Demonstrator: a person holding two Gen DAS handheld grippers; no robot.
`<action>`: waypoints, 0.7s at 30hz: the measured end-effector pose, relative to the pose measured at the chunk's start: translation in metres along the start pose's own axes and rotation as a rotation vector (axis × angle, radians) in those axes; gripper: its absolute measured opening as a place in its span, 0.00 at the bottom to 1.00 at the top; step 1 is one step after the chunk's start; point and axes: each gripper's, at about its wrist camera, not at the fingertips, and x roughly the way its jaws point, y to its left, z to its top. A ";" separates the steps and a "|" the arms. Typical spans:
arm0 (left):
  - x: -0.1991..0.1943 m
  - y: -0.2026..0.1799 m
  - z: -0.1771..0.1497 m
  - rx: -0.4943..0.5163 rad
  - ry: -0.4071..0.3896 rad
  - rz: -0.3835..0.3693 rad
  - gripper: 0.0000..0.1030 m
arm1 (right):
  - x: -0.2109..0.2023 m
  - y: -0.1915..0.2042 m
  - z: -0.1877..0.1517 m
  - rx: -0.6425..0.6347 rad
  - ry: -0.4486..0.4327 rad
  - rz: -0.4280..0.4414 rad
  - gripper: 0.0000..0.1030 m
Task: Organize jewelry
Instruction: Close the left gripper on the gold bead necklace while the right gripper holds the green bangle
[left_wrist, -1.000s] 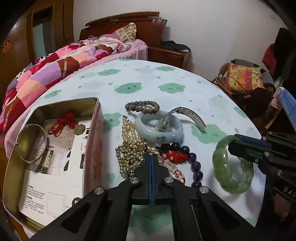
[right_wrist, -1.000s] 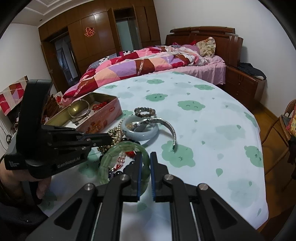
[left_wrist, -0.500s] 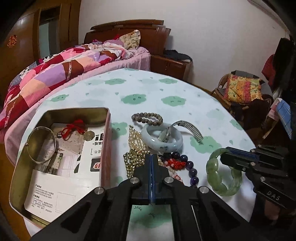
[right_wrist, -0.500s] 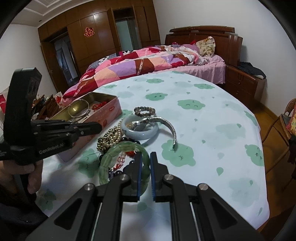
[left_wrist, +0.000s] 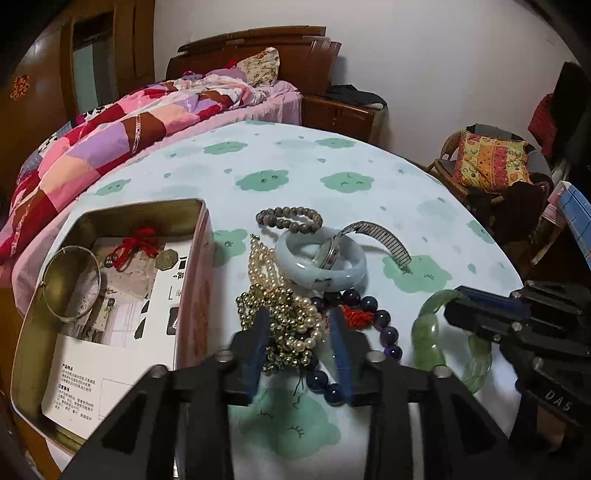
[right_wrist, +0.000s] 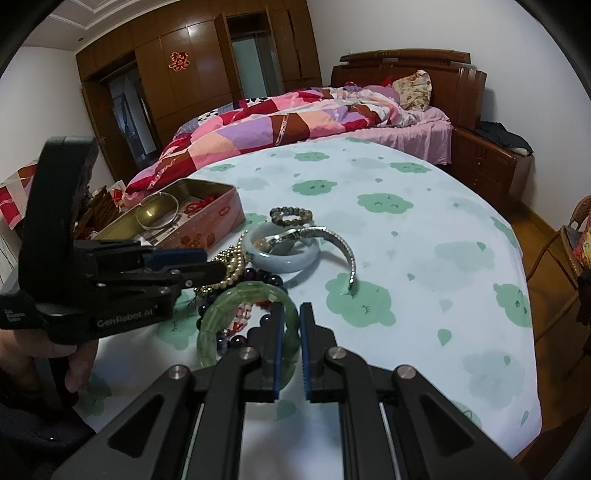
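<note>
My left gripper is open, its jaws on either side of a heap of gold and pearl bead strands on the table. My right gripper is shut on a green jade bracelet, also seen in the left wrist view. A pale jade bangle holds a metal watch. A grey bead bracelet lies behind it. Dark purple beads lie between the heap and the green bracelet. An open tin box on the left holds a silver bangle and a red knot charm.
The round table has a pale cloth with green cloud prints. A bed with a patchwork quilt stands behind it. A chair with a patterned cushion stands at the right. A nightstand stands by the bed.
My left gripper has opened from shut and moved forward around the gold and pearl strands. My right gripper still holds the green bracelet in about the same place.
</note>
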 end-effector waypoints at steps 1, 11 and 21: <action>0.001 0.000 0.000 0.003 -0.003 -0.006 0.34 | 0.000 0.000 0.000 -0.002 0.000 0.001 0.10; 0.008 0.008 0.002 0.032 -0.025 0.056 0.34 | 0.000 0.001 -0.001 0.003 -0.001 0.000 0.10; 0.005 -0.006 0.007 0.074 -0.039 0.017 0.30 | -0.001 -0.001 -0.001 0.007 -0.002 -0.001 0.10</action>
